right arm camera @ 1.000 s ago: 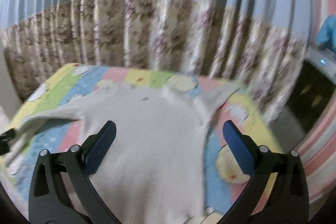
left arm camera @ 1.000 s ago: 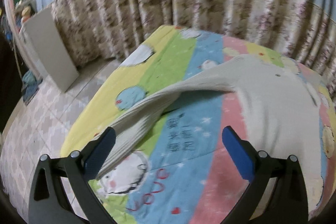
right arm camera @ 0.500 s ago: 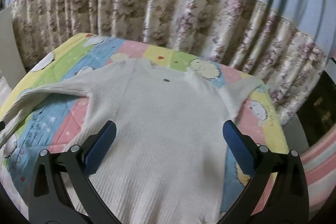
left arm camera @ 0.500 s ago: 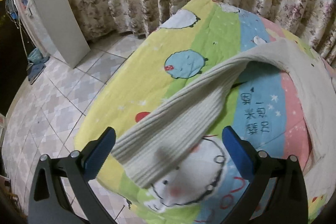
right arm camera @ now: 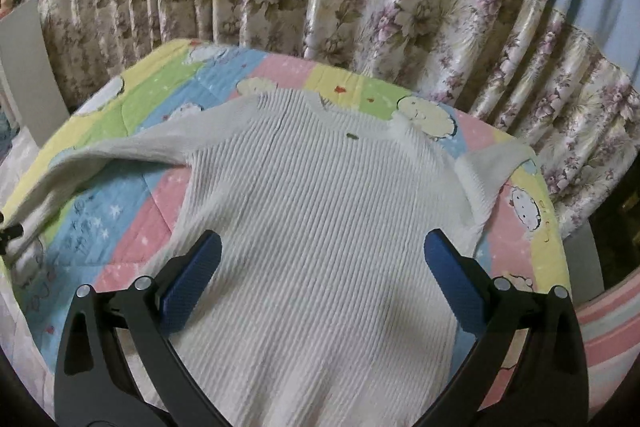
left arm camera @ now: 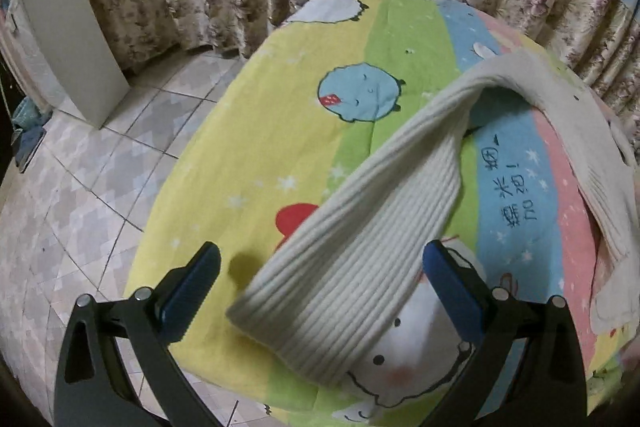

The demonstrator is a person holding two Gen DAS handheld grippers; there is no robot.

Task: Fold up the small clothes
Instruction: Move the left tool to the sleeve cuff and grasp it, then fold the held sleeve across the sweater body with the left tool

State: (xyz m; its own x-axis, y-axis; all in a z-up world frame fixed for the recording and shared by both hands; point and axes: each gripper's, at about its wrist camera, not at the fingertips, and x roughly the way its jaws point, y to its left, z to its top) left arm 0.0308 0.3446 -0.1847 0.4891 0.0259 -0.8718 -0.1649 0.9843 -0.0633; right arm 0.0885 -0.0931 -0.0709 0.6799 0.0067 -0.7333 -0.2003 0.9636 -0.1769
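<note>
A white ribbed sweater point(right arm camera: 320, 227) is spread flat on the quilt point(right arm camera: 132, 227), neck toward the curtain point(right arm camera: 360, 7) at 12 o'clock in the right wrist view. Its one sleeve point(left arm camera: 360, 247) is stretched out sideways, seen in the left wrist view as a long band running from the shoulder at 2 o'clock down to the cuff at 6 o'clock. The left gripper point(left arm camera: 320, 283) is held with jaws wide apart, and the cuff lies between the pads, slightly toward the right one; whether cloth is touched cannot be told. The right gripper point(right arm camera: 320, 267) is likewise spread open, above the sweater's body, nothing clamped. The sleeve's long axis is judged to point almost straight into the left jaws, so the cuff would best be taken by that nearer gripper and carried across toward the body.
</note>
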